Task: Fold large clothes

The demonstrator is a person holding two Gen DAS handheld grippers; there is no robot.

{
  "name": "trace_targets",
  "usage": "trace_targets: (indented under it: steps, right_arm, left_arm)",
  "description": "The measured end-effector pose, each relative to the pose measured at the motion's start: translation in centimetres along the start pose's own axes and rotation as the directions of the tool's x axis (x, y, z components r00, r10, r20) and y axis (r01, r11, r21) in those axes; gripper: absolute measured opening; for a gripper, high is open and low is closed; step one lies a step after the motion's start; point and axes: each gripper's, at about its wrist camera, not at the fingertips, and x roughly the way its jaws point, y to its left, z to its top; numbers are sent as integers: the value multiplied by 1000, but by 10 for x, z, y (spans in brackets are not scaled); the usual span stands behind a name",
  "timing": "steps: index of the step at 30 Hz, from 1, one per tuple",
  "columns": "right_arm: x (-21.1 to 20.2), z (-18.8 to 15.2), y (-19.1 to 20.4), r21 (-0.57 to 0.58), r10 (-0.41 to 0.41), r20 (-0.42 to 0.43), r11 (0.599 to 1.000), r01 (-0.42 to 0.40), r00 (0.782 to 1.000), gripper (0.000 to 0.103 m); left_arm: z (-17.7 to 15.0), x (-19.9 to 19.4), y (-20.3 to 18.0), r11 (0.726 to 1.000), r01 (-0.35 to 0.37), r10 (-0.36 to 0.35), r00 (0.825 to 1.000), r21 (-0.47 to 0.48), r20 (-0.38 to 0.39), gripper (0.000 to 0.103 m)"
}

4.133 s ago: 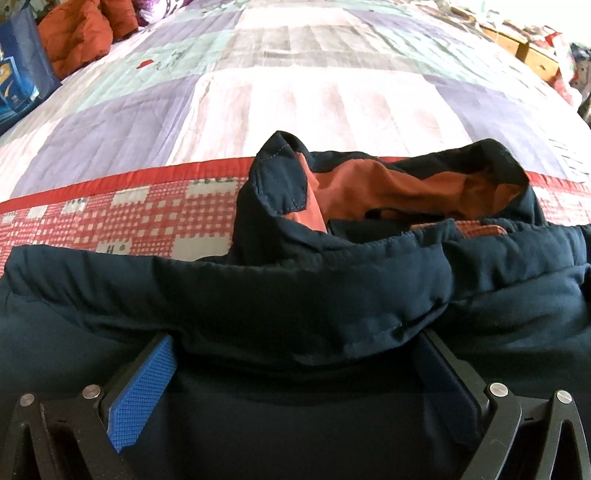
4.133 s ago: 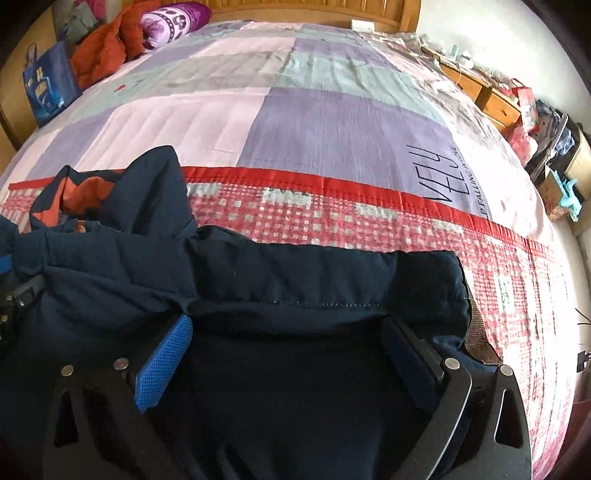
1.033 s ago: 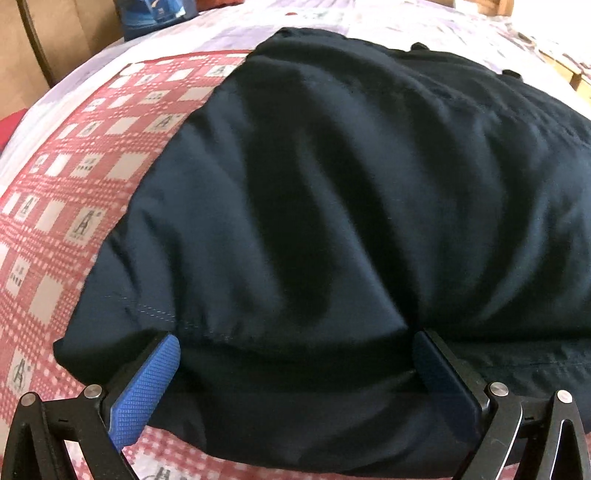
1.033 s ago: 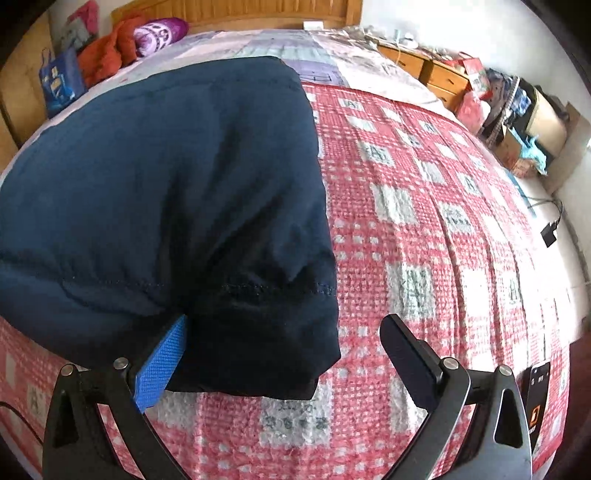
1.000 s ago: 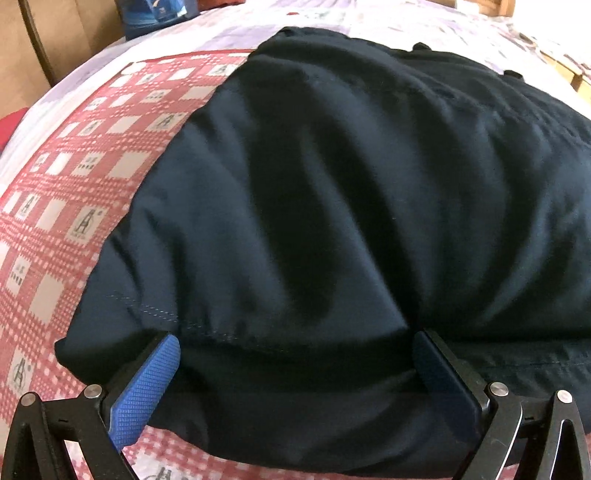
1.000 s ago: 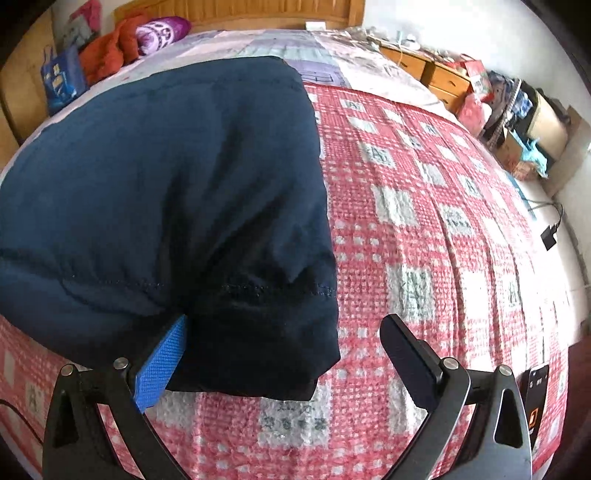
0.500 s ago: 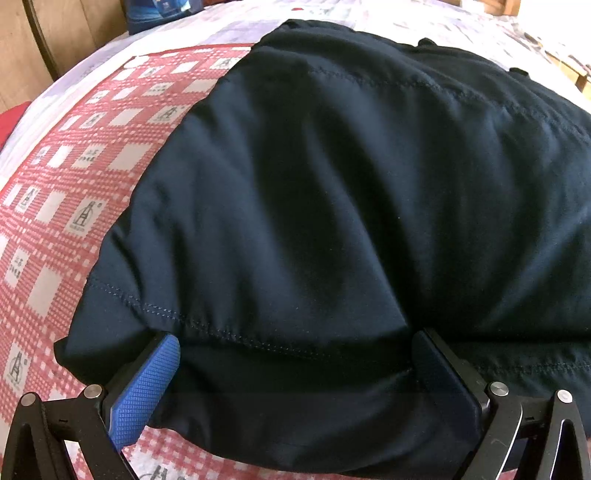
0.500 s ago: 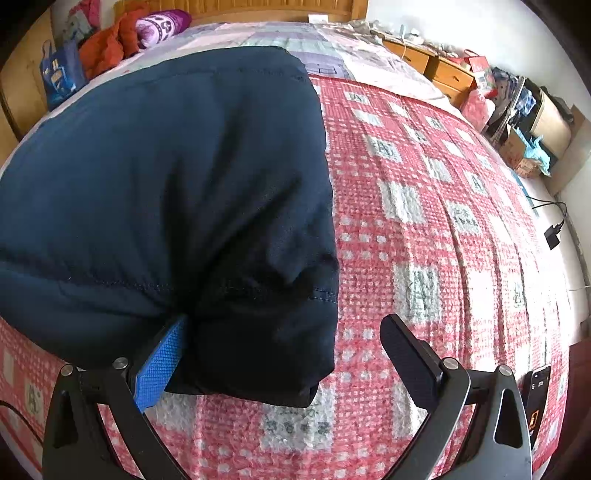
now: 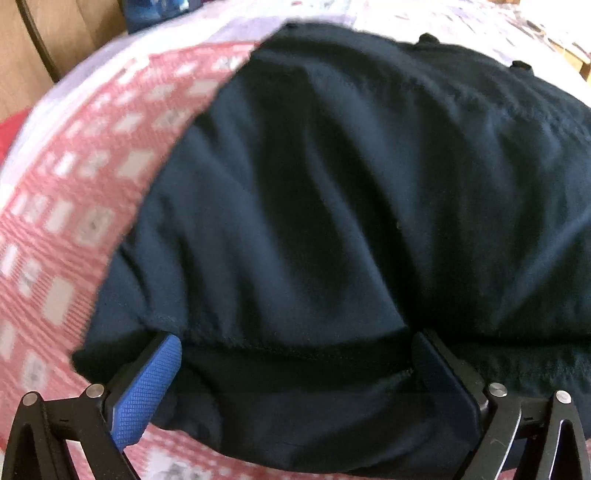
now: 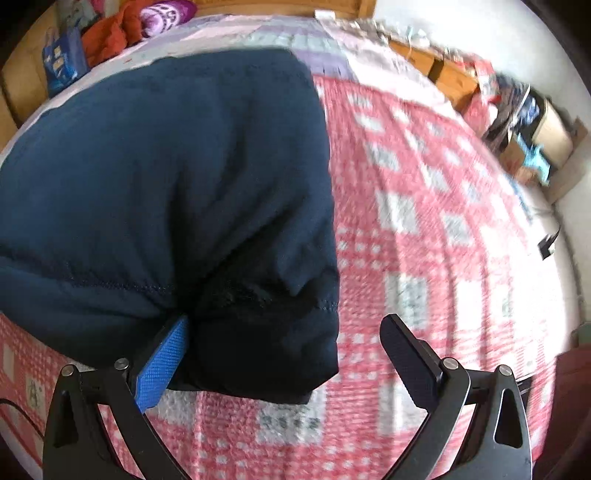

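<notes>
The puffy dark navy quilted jacket (image 9: 351, 192) lies in a thick folded bundle on the red-and-white checked quilt (image 10: 424, 236) of the bed, stretching straight ahead from both tools, its near hem right at the fingertips. The left gripper (image 9: 295, 373) stands wide, its 2 fingers either side of the near hem with padded cloth bulging between them; nothing is pinched. The right gripper (image 10: 284, 354) is equally wide, its blue-padded finger (image 10: 162, 365) touching the bundle's right corner while the black finger (image 10: 406, 354) sits over bare quilt.

The bundle's long axis seems to run left to right across both tools, so each gripper is nearest its own end (the left looks more centred on its share). Any next fold, I judge, would go away from the person, toward the headboard.

Open room lies to the right, where checked quilt runs bare to the bed's edge. On the left only a strip of quilt shows before the mattress edge and a wooden panel (image 9: 55, 44). Far ahead, an orange heap of cloth (image 10: 110, 29) and a blue bag (image 10: 62, 59) sit well apart.
</notes>
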Motion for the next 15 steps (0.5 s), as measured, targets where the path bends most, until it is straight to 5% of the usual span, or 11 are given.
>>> trace_targets:
  steps: [5,15]
  right_arm:
    - [-42,43,6,-33,43,167,999,-38,985,101]
    - [3,174,149,-232,205,125,957,-172,971,101]
  left_arm:
    - [30,-40,-11,997,51,-59,990,61,131,101]
    - [125,-9,-116,957,231,-246,967,172,72,101]
